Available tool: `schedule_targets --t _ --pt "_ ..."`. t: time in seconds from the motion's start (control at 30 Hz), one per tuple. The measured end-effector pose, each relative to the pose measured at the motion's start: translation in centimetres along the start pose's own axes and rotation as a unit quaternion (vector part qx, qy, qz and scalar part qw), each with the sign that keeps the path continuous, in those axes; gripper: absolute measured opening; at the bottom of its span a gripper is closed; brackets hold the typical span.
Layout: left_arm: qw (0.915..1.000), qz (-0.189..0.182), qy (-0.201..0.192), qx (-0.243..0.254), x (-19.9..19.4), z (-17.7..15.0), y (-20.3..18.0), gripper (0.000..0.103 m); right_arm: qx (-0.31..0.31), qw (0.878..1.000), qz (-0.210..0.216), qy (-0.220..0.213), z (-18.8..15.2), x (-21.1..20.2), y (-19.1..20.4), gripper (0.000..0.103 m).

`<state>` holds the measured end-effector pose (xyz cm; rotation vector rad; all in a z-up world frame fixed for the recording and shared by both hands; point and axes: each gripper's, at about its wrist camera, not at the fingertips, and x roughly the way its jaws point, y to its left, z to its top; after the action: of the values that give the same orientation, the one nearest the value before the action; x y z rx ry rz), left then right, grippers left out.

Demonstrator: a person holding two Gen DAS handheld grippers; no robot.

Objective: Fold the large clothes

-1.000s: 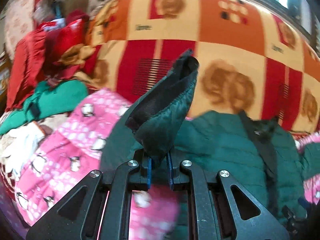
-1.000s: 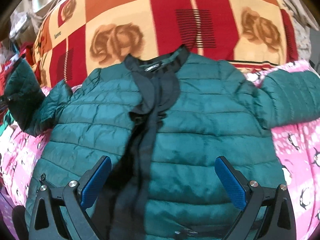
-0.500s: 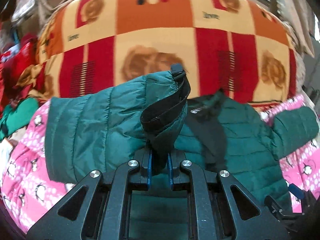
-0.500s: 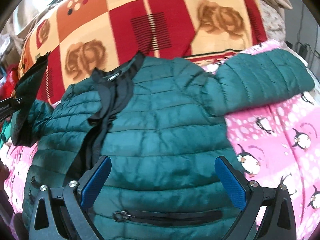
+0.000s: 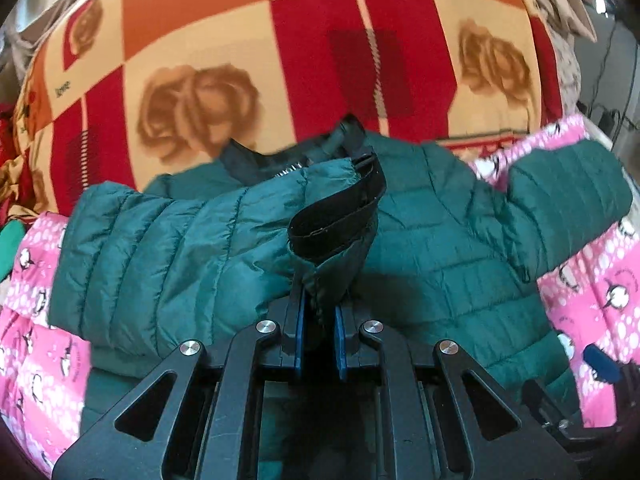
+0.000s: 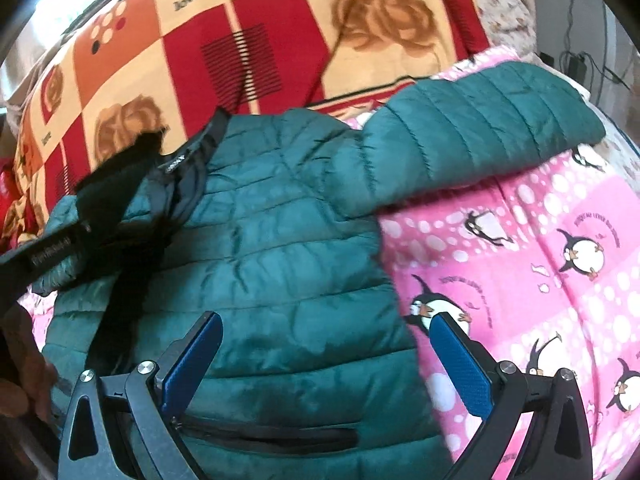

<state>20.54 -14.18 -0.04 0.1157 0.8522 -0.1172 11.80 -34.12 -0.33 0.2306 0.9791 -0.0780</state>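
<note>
left tongs (image 5: 318, 316) pinch the jacket (image 6: 280, 248) cuff (image 5: 336, 216), folding that sleeve across; next, lay it flat. right tongs (image 6: 326, 360) gape, empty.

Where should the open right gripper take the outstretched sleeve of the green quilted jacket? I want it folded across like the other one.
At the cuff end of the outstretched sleeve, from above: it lies flat on the pink penguin blanket, clear of the jacket's body.
</note>
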Motion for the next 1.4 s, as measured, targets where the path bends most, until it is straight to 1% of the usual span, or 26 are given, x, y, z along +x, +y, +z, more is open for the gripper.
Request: schedule_targets --t 0.23,0.3,0.33,0.37,0.4,0.43,0.47,0.53,0.6,0.63,0.7,0.77,0.9,0.97,1.07,1.13,1.17,1.23,1.33,1.4 --pt "0.9992 -0.006 0.038 0.008 3.4 -1.4 -1.7 0.011 0.012 1.0 -0.002 0.016 -0.2 1.0 -1.1 0.103" --pt "0.9986 -0.018 0.049 0.001 4.0 -1.7 -1.7 0.012 0.014 1.0 -0.001 0.02 -0.2 1.2 -1.2 0.103" --pt "0.9984 -0.023 0.052 -0.001 4.0 -1.8 -1.6 0.018 0.016 1.0 -0.001 0.021 -0.2 1.3 -1.3 0.103" --pt "0.9979 -0.037 0.054 -0.003 4.0 -1.8 -1.5 0.031 0.018 1.0 0.0 0.023 -0.2 1.3 -1.3 0.103" --pt "0.9967 -0.058 0.057 -0.006 3.8 -1.8 -1.4 0.04 0.02 1.0 0.001 0.024 -0.2 1.3 -1.3 0.103" --pt "0.9953 -0.077 0.059 -0.011 3.6 -1.8 -1.2 0.058 0.02 1.0 0.002 0.024 -0.2 1.2 -1.2 0.103" --pt "0.9939 -0.092 0.058 -0.017 3.1 -1.8 -0.9 0.066 0.019 1.0 0.004 0.024 -0.1 1.1 -1.0 0.103" --pt "0.9931 -0.103 0.053 -0.022 1.7 -1.9 -0.3 0.066 0.012 1.0 0.006 0.021 0.1 0.7 -0.4 0.103" --pt "0.9937 -0.101 0.045 -0.014 0.3 -1.9 0.4 0.067 0.004 1.0 0.011 0.016 0.5 0.3 0.3 0.103" --pt "0.9946 -0.095 0.039 -0.008 -0.6 -1.9 1.0 0.067 -0.001 1.0 0.014 0.012 0.7 0.0 0.8 0.103" --pt "0.9971 -0.072 0.024 0.002 -2.2 -2.1 2.7 0.068 -0.009 1.0 0.023 0.009 1.1 -0.3 1.7 0.103" --pt "0.9985 -0.054 0.007 0.004 -3.5 -2.3 4.7 0.069 -0.013 0.999 0.043 0.01 1.7 -0.2 2.9 0.103" --pt "0.9997 0.001 -0.024 -0.01 -5.5 -3.1 10.2 0.07 -0.025 0.995 0.092 0.018 3.3 0.8 5.8 0.103" --pt "0.9987 0.029 -0.034 -0.024 -6.0 -3.9 12.9 0.07 -0.032 0.993 0.108 0.034 4.3 2.3 7.7 0.103" --pt "0.9963 0.06 -0.037 -0.049 -6.1 -4.9 16.4 0.07 -0.039 0.991 0.113 0.054 5.4 4.7 9.7 0.103" --pt "0.9946 0.074 -0.029 -0.067 -5.7 -5.6 18.4 0.07 -0.042 0.991 0.108 0.068 5.8 6.4 10.8 0.102" --pt "0.9938 0.077 -0.025 -0.076 -5.4 -5.9 19.3 0.07 -0.043 0.991 0.106 0.074 5.9 7.2 11.3 0.098" --pt "0.9918 0.085 -0.021 -0.093 -4.9 -6.6 20.6 0.07 -0.046 0.99 0.1 0.087 5.8 8.7 12.3 0.092" --pt "0.99 0.092 -0.018 -0.105 -4.2 -7.1 21.8 0.07 -0.048 0.991 0.095 0.082 5.8 9.4 12.7 0.092" --pt "0.9888 0.097 -0.017 -0.112 -3.8 -7.3 22.3 0.07 -0.051 0.991 0.099 0.072 5.8 9.6 12.9 0.086"
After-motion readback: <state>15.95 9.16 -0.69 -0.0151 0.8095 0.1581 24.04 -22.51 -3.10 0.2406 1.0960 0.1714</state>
